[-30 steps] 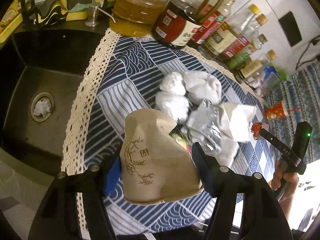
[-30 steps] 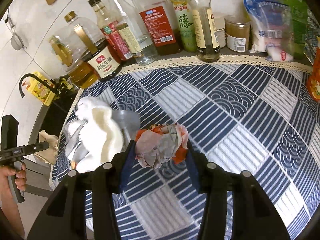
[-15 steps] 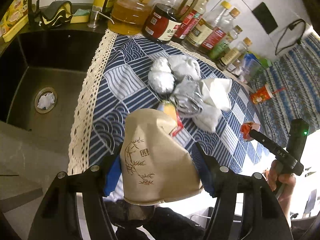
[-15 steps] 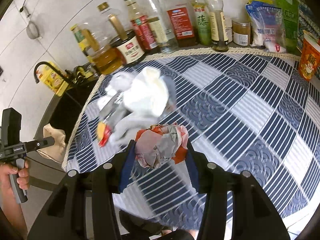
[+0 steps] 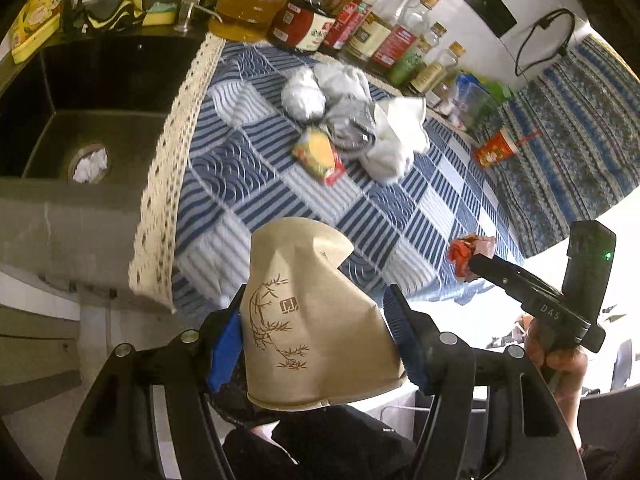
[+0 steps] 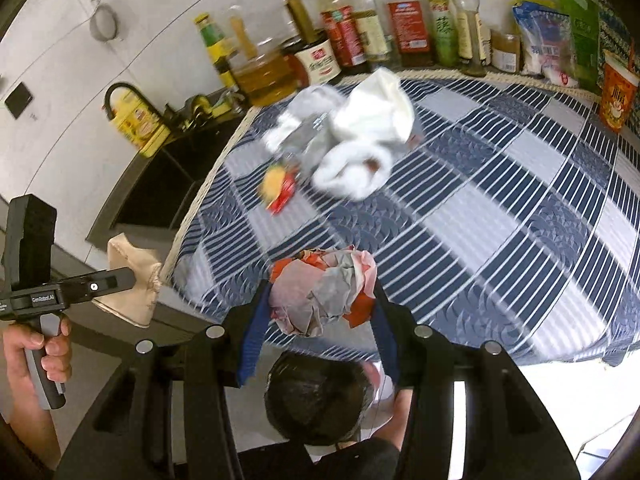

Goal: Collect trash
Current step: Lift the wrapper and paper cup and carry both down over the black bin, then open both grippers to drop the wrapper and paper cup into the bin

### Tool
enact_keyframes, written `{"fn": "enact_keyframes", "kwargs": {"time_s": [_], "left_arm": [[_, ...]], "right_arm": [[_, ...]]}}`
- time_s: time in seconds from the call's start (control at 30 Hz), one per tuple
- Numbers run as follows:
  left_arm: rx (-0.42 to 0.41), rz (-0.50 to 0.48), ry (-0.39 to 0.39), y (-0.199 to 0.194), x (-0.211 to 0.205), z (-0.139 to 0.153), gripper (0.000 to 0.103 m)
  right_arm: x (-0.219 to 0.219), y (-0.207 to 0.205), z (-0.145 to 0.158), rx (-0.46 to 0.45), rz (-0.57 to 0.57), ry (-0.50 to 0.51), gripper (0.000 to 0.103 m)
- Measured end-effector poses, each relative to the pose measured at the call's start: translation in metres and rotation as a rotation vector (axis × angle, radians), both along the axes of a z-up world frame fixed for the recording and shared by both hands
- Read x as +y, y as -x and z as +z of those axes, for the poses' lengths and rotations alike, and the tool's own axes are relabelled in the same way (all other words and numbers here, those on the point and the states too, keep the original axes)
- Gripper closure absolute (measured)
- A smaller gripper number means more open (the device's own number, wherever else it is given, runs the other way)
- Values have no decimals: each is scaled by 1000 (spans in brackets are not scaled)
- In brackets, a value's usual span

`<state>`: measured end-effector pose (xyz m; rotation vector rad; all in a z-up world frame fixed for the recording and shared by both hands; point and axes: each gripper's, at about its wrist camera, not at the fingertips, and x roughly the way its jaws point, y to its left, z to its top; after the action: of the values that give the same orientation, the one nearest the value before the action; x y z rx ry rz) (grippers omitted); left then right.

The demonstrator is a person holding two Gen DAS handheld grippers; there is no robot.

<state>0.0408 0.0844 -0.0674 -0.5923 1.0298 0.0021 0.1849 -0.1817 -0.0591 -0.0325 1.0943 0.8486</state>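
Note:
My left gripper (image 5: 316, 312) is shut on a crushed brown paper cup (image 5: 312, 312) with a bamboo print, held beyond the counter's front edge; the cup also shows in the right wrist view (image 6: 132, 280). My right gripper (image 6: 320, 292) is shut on a crumpled red-and-white wrapper (image 6: 324, 288), held over a black-lined bin (image 6: 316, 396) below the counter edge; the wrapper also shows in the left wrist view (image 5: 470, 250). A pile of white tissues and foil (image 5: 360, 128) and a yellow-red snack packet (image 5: 320, 156) lie on the blue striped cloth (image 5: 400, 208).
A dark sink (image 5: 88, 108) with a white wad in its drain lies left of the cloth. Several sauce and oil bottles (image 6: 360, 36) line the back wall. An orange paper cup (image 6: 618, 96) stands at the far right.
Both grippers have drawn back from the counter with their loads. The cup and wrapper now hang past the front edge, and the bin has come into view below the right gripper.

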Motion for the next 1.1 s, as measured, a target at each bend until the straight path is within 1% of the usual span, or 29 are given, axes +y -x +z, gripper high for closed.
{"fn": "enact_keyframes", "kwargs": {"time_s": [0.23, 0.47, 0.57, 0.63, 0.87, 1.1], "left_arm": [[21, -13, 29, 29, -13, -19, 39], [81, -17, 65, 47, -26, -49, 39], [111, -9, 76, 54, -29, -65, 39], [134, -11, 63, 58, -34, -74, 39], [201, -7, 90, 69, -45, -111, 39], [282, 26, 140, 79, -44, -157, 39]], "right_arm": [[5, 40, -18, 37, 38, 15, 54], [12, 70, -47, 96, 86, 49, 54], [14, 81, -64, 133, 94, 67, 54], [16, 87, -74, 145, 99, 84, 54], [22, 104, -119, 233, 106, 136, 54], [24, 109, -162, 320, 87, 175, 54]]}}
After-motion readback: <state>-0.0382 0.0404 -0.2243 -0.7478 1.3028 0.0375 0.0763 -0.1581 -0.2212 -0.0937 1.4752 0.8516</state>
